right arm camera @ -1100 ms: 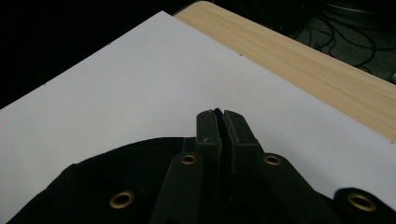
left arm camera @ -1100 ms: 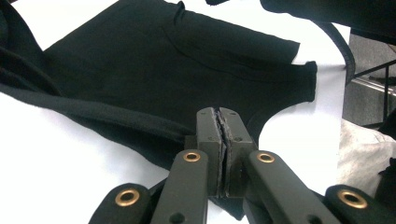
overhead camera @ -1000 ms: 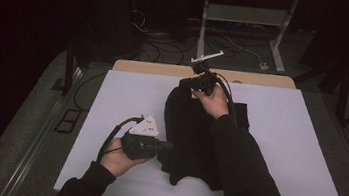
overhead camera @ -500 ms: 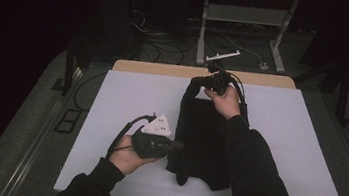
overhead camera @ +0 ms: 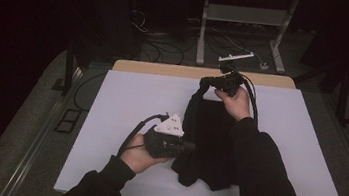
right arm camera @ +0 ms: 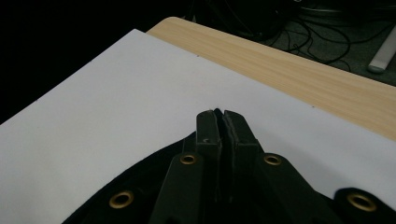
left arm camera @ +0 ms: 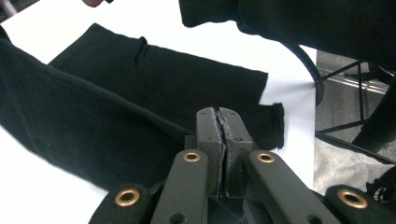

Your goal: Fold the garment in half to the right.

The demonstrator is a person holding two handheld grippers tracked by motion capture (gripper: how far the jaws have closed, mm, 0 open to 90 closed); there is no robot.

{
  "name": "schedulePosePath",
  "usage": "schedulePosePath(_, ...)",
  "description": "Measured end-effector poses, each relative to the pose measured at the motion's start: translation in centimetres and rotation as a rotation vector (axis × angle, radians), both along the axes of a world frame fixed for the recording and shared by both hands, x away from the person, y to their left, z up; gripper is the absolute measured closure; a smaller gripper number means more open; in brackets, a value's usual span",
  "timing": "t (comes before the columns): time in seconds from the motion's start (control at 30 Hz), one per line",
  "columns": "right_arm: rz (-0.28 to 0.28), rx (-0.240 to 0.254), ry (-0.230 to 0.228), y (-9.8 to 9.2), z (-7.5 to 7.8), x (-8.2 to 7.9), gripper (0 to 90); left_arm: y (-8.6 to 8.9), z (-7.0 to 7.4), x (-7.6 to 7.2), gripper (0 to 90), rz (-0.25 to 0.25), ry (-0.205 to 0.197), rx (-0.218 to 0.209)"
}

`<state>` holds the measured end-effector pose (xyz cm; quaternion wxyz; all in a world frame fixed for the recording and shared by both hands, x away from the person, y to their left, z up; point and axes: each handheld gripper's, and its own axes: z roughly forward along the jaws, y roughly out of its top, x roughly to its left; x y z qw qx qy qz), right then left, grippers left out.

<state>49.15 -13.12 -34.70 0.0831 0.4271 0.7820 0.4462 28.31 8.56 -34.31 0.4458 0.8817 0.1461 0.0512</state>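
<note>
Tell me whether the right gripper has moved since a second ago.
Yes. In the high view the right gripper has moved away from the person, toward the table's wooden far edge, drawing the black garment with it.

dim room, dark surroundings; white table surface [overhead camera: 126,107] evenly lit; views sharp.

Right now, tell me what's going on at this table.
A person is handling a black garment on the white table with two handheld grippers. The left gripper has its jaws shut on the cloth's near left edge. The right gripper has its jaws shut on the far end near the table's back edge. The garment lies stretched lengthwise between them, partly folded.
</note>
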Motion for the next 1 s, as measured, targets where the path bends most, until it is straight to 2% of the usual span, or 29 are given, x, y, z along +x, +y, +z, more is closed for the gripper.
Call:
schedulePosePath(0.5, -0.047, 0.029, 0.002, -3.6, -0.4, -0.9, 84.1, -3.8, -0.2, 0.2, 86.7, -0.079, 0.0, 0.01)
schedulePosePath(1.0, -0.079, 0.041, 0.015, -6.6, -1.3, -1.5, 84.1, -6.7, -1.3, 0.4, 86.8, -0.114, 0.031, 0.002)
